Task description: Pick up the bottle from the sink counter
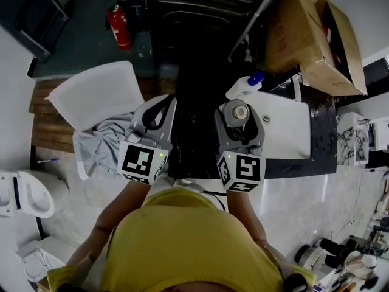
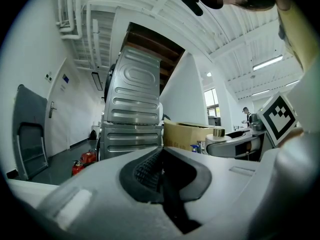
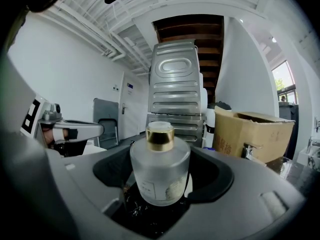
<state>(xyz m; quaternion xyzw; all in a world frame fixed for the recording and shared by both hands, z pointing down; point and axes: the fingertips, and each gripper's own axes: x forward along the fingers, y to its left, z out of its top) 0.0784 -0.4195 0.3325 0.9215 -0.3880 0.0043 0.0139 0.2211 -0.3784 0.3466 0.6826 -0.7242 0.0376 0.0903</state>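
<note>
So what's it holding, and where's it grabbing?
The right gripper grips the frosted bottle around its round glass body, below the gold cap. The left gripper holds nothing.

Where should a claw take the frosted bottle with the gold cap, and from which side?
Grip the wide round body below the shoulder, coming in level from the side. The bottle stands upright and its gold cap is narrow, a poorer hold. The right claw sits so, jaws against the body's two sides.
</note>
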